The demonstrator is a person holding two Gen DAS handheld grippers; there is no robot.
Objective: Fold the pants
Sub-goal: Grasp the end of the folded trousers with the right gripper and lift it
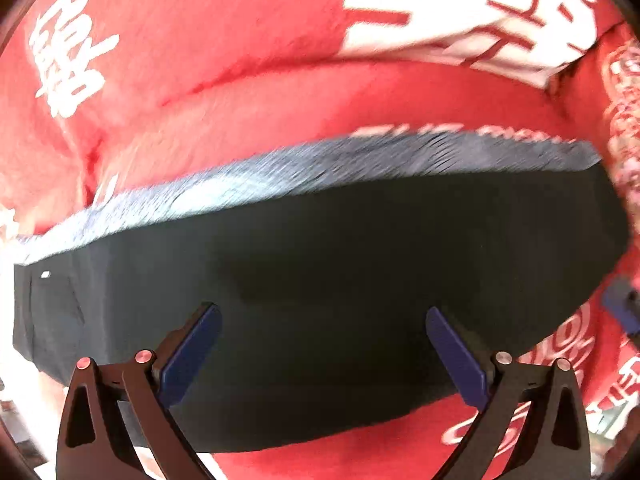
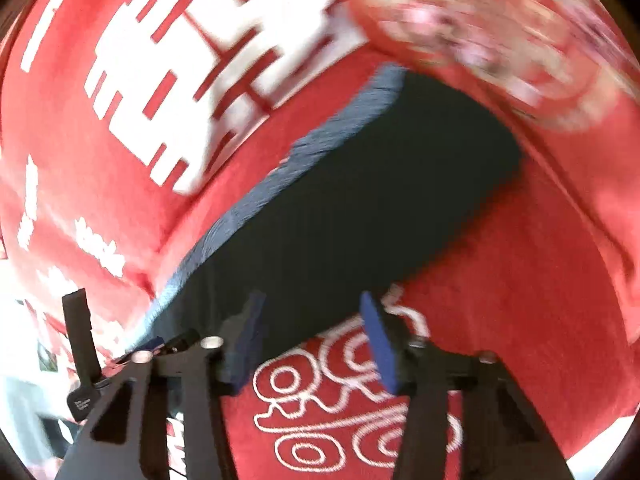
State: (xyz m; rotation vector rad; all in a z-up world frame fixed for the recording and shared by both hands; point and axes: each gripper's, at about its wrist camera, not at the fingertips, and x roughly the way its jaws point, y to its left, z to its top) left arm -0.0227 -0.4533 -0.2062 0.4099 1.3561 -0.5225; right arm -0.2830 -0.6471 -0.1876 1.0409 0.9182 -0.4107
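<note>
The dark pants lie flat as a folded block on a red blanket, with a grey-blue ribbed waistband along the far edge. My left gripper is open and empty, hovering over the pants' near half. The right wrist view shows the pants stretching away to the upper right, waistband on their left. My right gripper is open and empty above the pants' near edge. The other gripper's blue pad shows at the right edge of the left wrist view.
The red blanket with white characters and swirl patterns covers the whole surface and is wrinkled beyond the waistband. A patterned red-and-white cloth lies bunched at the pants' far end. Both views are motion-blurred.
</note>
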